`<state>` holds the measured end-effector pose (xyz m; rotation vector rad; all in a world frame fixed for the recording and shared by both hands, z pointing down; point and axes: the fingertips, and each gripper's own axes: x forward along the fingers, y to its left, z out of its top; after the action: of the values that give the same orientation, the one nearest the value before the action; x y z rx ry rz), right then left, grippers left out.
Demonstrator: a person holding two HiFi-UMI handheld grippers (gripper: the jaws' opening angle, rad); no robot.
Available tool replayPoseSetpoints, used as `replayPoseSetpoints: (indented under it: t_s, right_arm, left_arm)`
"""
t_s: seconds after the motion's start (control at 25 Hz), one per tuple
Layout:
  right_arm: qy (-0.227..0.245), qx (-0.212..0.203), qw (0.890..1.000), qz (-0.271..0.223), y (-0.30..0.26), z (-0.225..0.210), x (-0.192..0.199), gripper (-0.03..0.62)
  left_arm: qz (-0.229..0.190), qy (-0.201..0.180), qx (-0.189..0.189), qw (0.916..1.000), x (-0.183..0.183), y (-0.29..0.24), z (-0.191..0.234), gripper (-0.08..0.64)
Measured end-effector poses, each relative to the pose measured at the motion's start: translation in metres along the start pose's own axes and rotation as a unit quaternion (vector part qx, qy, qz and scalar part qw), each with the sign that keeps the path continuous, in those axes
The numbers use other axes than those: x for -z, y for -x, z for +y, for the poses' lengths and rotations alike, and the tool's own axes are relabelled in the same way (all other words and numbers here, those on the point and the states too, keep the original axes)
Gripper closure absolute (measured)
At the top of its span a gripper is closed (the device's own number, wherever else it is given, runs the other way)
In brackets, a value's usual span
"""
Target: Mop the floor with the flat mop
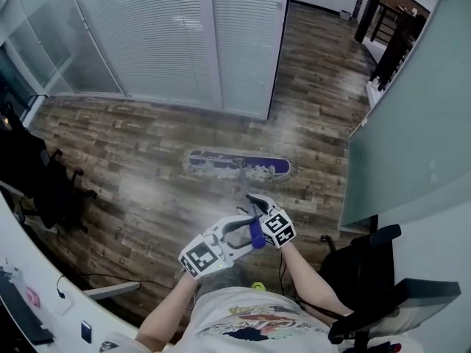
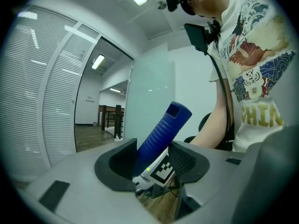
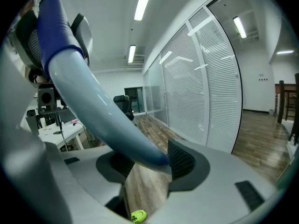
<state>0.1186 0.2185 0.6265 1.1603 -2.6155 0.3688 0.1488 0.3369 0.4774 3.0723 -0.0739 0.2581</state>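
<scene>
- Two grippers are working close to the person's body in the head view: the left gripper (image 1: 241, 230) and the right gripper (image 1: 259, 206) are both clamping the mop handle (image 1: 255, 234). The flat mop head (image 1: 237, 165) is lying on the wooden floor (image 1: 147, 168) farther out, near the blinds (image 1: 169, 35).
- Left gripper view: its jaws are pinching the ribbed blue grip (image 2: 161, 134), which is tilting up to the right.
- Right gripper view: its jaws are squeezing the pale blue pole (image 3: 93, 106), and a yellow-green thing (image 3: 138, 215) is lying on the floor below.
</scene>
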Motion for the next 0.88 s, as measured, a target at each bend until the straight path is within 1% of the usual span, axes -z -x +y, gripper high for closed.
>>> replayPoseSetpoints:
  t_s: [0.16, 0.28, 0.44, 0.52, 0.6, 0.68, 0.8, 0.88]
  right_arm:
    - [-0.009, -0.006, 1.0, -0.007, 0.055, 0.033, 0.026, 0.408]
    - [-0.012, -0.015, 1.0, -0.001, 0.09, 0.063, 0.046, 0.405]
    - [-0.025, -0.015, 1.0, 0.0, 0.116, 0.083, 0.065, 0.396]
    - [-0.029, -0.008, 1.0, 0.002, 0.117, 0.084, 0.071, 0.396]
    - [-0.02, -0.007, 1.0, 0.01, 0.112, 0.083, 0.072, 0.396]
    - [-0.016, -0.01, 1.0, 0.008, 0.106, 0.081, 0.066, 0.396]
    - [-0.027, -0.006, 1.0, -0.008, 0.099, 0.07, 0.056, 0.396]
    - [-0.031, -0.005, 0.999, -0.008, 0.095, 0.061, 0.054, 0.396]
  left_arm:
    - [0.005, 0.001, 0.004, 1.0, 0.005, -0.017, -0.07, 0.37]
    - [0.006, 0.006, 0.003, 1.0, 0.01, -0.022, -0.12, 0.37]
    - [0.01, 0.003, -0.001, 0.9999, 0.018, -0.027, -0.158, 0.368]
    - [0.01, 0.003, -0.004, 0.9999, 0.022, -0.028, -0.162, 0.368]
    - [0.004, 0.003, -0.005, 1.0, 0.024, -0.025, -0.157, 0.368]
    - [-0.007, 0.001, -0.003, 1.0, 0.021, -0.02, -0.148, 0.368]
    - [-0.011, -0.001, 0.007, 0.9999, 0.014, -0.022, -0.134, 0.368]
    - [-0.013, 0.003, 0.021, 0.9997, 0.012, -0.026, -0.126, 0.365]
